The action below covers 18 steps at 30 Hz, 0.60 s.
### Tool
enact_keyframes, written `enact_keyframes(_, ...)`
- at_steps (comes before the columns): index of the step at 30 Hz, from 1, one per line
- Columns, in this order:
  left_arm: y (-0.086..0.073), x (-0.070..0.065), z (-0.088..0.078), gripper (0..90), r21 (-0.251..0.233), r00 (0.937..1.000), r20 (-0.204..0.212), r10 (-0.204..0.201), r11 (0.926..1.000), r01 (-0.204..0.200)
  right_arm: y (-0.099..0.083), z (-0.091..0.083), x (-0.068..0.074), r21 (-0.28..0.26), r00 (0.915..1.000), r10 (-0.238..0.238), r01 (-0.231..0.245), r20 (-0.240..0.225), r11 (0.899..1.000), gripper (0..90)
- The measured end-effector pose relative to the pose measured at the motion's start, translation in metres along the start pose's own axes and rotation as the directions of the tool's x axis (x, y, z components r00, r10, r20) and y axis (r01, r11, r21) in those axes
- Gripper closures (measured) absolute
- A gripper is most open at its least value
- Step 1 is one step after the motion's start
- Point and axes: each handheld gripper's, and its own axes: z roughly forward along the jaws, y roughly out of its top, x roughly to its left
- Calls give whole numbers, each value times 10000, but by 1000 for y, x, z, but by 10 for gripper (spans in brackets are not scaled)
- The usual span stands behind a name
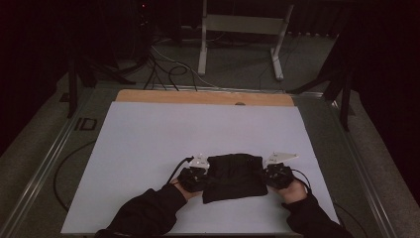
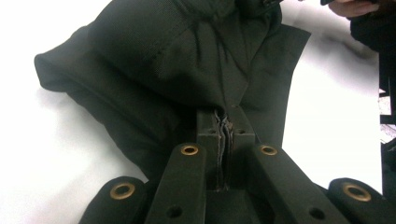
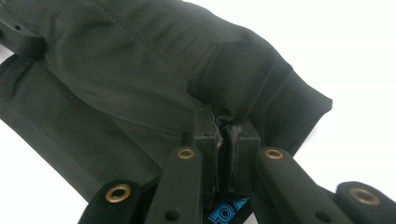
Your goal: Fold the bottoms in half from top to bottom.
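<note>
**Both grippers clamped on the folded black cloth**

We see a folded black fabric garment (image 1: 234, 177) lying on the near part of a white sheet (image 1: 148, 148) that covers the table, a little right of the table's middle and close to the person's edge. A strip of bare wooden tabletop (image 1: 198, 96) shows along the far side of the sheet.

We find the left gripper (image 1: 197, 177) at the cloth's left edge and the right gripper (image 1: 275, 174) at its right edge, each held in one hand, with dark sleeves (image 1: 148, 213) coming in from the near side. A black cable (image 1: 179, 167) trails from the left gripper across the sheet.

In the left gripper view we see the left gripper (image 2: 226, 128) with its two black jaws drawn together on a pinch of the garment (image 2: 154, 70); several layers of fabric edge are squeezed in the narrow slot between them. The cloth bunches and rises away from the jaws, lying on the white sheet (image 2: 336, 121).

In the right gripper view we see the same at the right gripper (image 3: 223, 125): jaws close together, clamped on a fold of the garment (image 3: 140, 60), which spreads out over the sheet (image 3: 355, 56). Stitched seams run along the fabric there.

Beyond the table, on the far floor, we see a grey metal stand (image 1: 242, 29) and loose cables (image 1: 163, 69).
</note>
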Motion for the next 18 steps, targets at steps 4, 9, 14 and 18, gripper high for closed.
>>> enact_keyframes(4, -4, 7, 1, 876, 148, 10000, -9, -62, 9999, 62, 0, 0, 2, 79, 9998, 139, -138, -142, 9999, 845)
enact_keyframes(9, -4, 10, 1, 876, 243, 10000, -84, 24, 9997, -21, -1, 0, 7, 136, 9999, -89, 91, -141, 9999, 845)
enact_keyframes(14, -5, 10, 1, 875, 312, 9991, -248, 353, 9989, -345, -3, 1, 7, 200, 9999, 4, 0, -166, 9998, 845)
enact_keyframes(18, -6, 13, 1, 875, 262, 9995, -133, 299, 9992, -296, -3, 2, 8, 243, 9999, 40, -37, -109, 9997, 843)
